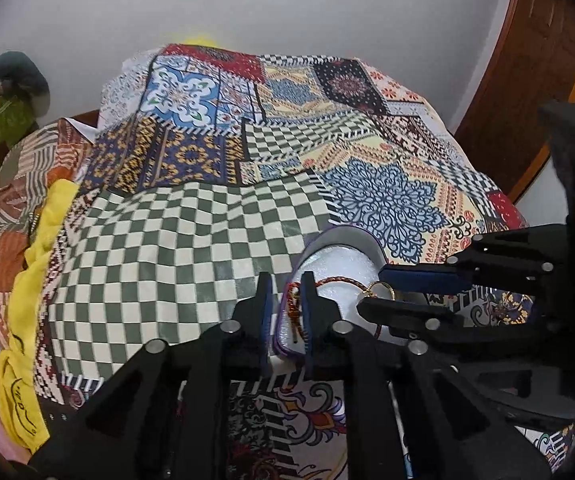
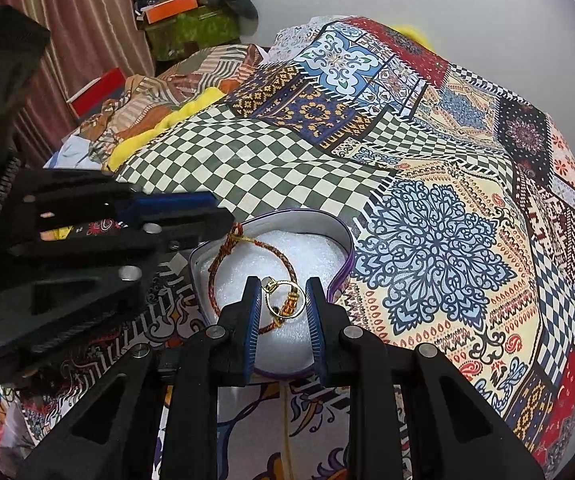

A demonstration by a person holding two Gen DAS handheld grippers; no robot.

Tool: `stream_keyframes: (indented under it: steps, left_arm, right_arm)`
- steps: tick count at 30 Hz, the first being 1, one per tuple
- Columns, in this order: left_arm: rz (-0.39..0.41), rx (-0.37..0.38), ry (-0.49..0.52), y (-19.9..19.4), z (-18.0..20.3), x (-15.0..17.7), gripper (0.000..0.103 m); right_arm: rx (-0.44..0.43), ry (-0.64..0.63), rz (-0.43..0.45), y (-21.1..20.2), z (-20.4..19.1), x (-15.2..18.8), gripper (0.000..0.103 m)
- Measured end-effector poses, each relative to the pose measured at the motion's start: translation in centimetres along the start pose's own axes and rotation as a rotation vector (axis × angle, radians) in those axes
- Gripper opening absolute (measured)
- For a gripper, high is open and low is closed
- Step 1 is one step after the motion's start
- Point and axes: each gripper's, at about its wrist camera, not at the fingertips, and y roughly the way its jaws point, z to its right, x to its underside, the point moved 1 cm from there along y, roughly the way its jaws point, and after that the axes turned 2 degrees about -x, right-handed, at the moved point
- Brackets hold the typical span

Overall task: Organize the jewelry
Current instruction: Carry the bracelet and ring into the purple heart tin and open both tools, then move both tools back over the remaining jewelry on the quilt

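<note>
Left wrist view: left gripper [image 1: 287,312] pinches the near-left wall of the box [image 1: 347,240], a purple-rimmed box with white padding, lying on the patterned bedspread [image 1: 191,232]. One finger is outside the wall, the other inside, and the gap is narrow. It looks clamped on the rim to steady the box. The red braided bracelet [image 1: 339,280] lies on the padding, its knotted end beside the inner finger. The right gripper [image 1: 383,294] reaches in from the right, fingers low over the box, and the gold ring [image 1: 381,290] sits at its tips.

Right wrist view: right gripper [image 2: 283,312] has its jaws spread, one on either side of the gold ring [image 2: 283,300], not touching it as far as I can tell. The ring rests on the bracelet [image 2: 247,268] inside the box [image 2: 339,240]. The left gripper [image 2: 215,210] comes in from the left, tips at the box's far-left rim near the bracelet knot.

Judgement: the ring is being placed or picked up. Keep the left clamp firm so the box stays flat. The right should move straight and slowly, clear of the cord, to avoid snagging the bracelet.
</note>
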Motion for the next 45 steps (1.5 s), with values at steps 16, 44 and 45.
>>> stream_keyframes:
  steps: [16, 44, 45]
  left_arm:
    - [0.033, -0.092, -0.014, -3.2, -2.2, 1.6, 0.028]
    - [0.084, -0.023, 0.094, -10.2, 7.5, 4.6, 0.047]
    - [0.078, -0.019, 0.097, -10.0, 7.9, 4.8, 0.048]
  right_arm:
    - [0.08, -0.026, -0.021, -0.3, -0.8, 0.1, 0.027]
    - [0.164, 0.076, 0.168, -13.0, 1.4, 7.1, 0.048]
    - [0.166, 0.088, 0.166, -13.1, 1.8, 7.6, 0.048]
